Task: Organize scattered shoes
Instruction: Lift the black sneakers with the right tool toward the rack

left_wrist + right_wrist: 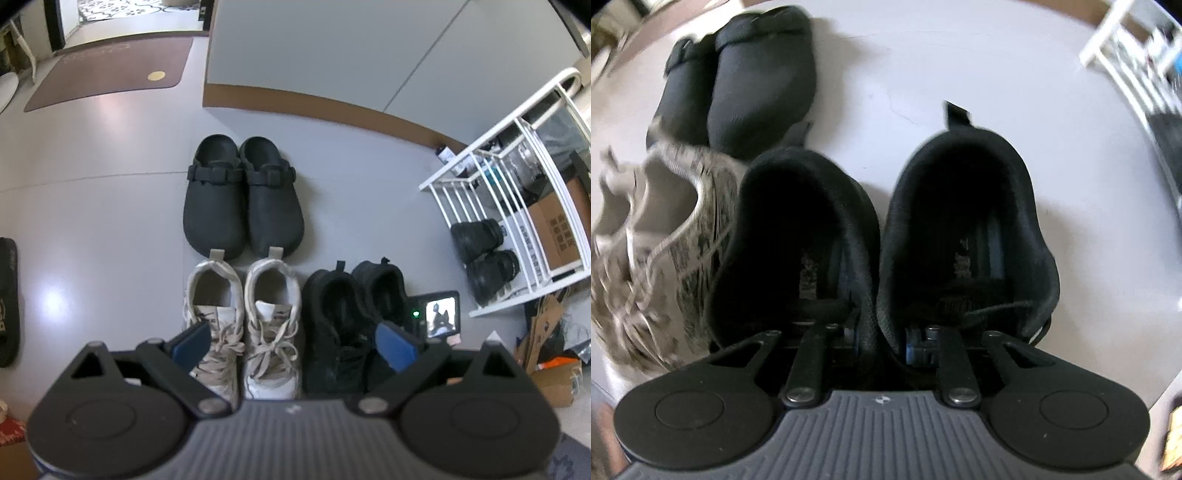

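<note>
A pair of black sneakers (964, 206) stands side by side on the pale floor, filling the right wrist view. My right gripper (879, 295) reaches down with one finger inside each shoe, shut on their two touching inner walls; the fingertips are hidden in the shoes. To the left are white laced sneakers (657, 240) and black clogs (746, 85). In the left wrist view, the clogs (243, 199) sit behind the white sneakers (243, 325), with the black sneakers (343, 321) to the right. My left gripper (294, 347) hovers above them, open and holding nothing.
A white wire rack (517, 184) at the right holds dark shoes (484, 254) and a box. Cardboard scraps (554, 350) lie below it. A small lit screen (439, 314) shows beside the black sneakers. A brown doormat (110, 74) lies far left, a black slipper (7, 299) at the left edge.
</note>
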### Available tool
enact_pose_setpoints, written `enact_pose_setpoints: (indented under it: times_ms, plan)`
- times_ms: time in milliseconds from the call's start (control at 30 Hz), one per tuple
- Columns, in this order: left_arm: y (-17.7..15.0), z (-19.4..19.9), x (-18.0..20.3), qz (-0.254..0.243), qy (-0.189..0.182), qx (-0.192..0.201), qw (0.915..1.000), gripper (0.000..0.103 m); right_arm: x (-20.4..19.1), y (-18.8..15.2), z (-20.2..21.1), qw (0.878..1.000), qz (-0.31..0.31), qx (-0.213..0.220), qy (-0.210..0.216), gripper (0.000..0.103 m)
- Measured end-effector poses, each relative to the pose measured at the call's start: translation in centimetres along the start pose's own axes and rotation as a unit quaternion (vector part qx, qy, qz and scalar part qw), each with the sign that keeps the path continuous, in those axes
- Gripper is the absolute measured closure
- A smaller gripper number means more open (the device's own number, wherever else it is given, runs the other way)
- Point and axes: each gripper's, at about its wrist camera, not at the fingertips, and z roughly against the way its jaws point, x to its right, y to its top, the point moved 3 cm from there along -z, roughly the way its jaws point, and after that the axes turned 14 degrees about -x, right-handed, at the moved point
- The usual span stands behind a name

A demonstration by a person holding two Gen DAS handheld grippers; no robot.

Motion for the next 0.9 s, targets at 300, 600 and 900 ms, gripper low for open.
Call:
enact_pose_setpoints:
  times_ms: [300,600,900]
  plan:
    - [-0.5,1.3,0.3,-0.010,-0.010,0.015,0.9998,0.005,0.5,-4.2,0.8,0.996,-0.067,0.051,-0.019,0.087]
    - [-1.3,0.8,1.4,-0.024,-0.004,0.010,0.9996,0.005,1.8,-7.5,2.8,0.988,-0.114,0.102,-0.022,0.087]
    - [-2.1,-0.1,1.6,-0.027,0.016,0.000,0.9995,0.005,1.7,-8.4,7.4,0.977,-0.118,0.175,-0.017,0.087]
